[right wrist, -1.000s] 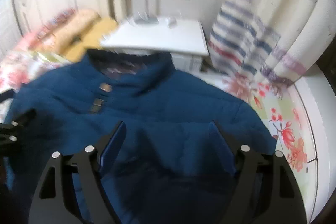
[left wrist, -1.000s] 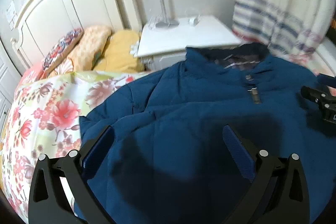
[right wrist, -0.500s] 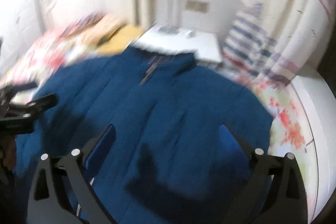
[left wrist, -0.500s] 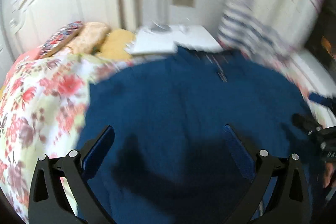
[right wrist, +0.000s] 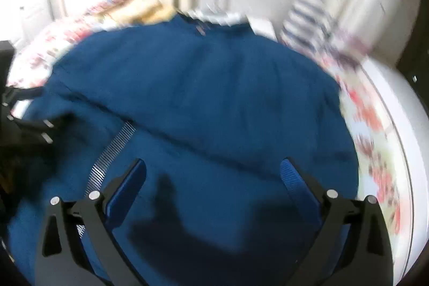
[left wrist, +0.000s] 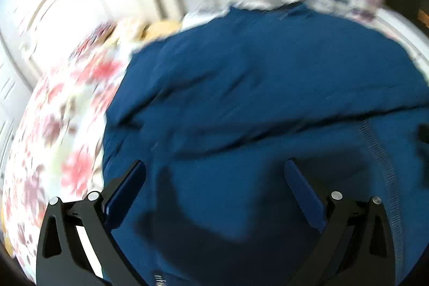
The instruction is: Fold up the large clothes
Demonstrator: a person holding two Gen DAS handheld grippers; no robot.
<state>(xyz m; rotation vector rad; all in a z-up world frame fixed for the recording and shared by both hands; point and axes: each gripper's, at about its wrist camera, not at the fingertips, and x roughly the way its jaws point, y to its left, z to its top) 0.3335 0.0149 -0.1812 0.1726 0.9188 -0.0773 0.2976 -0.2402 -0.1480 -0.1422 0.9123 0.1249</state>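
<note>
**Both claws spread, jacket only partly folded**

Your left gripper (left wrist: 214, 176) hangs with its jaws spread wide and nothing between them, and your right gripper (right wrist: 213, 173) is the same: its jaws have just been opening, and only cloth lies below them, none pinched. The blue padded jacket (left wrist: 268, 77) lies spread across the floral bedspread (left wrist: 61, 130), collar at the far end near the white headboard (left wrist: 80, 4). A long fold edge crosses its body from left to right, with the near layer lying over it and a zipper (right wrist: 112, 152) showing on that near part. You seem to have laid one fold; the bundle is still wide. Further folds to narrow and shorten it look left to do. Both views are blurred, so finer detail is uncertain.
</note>
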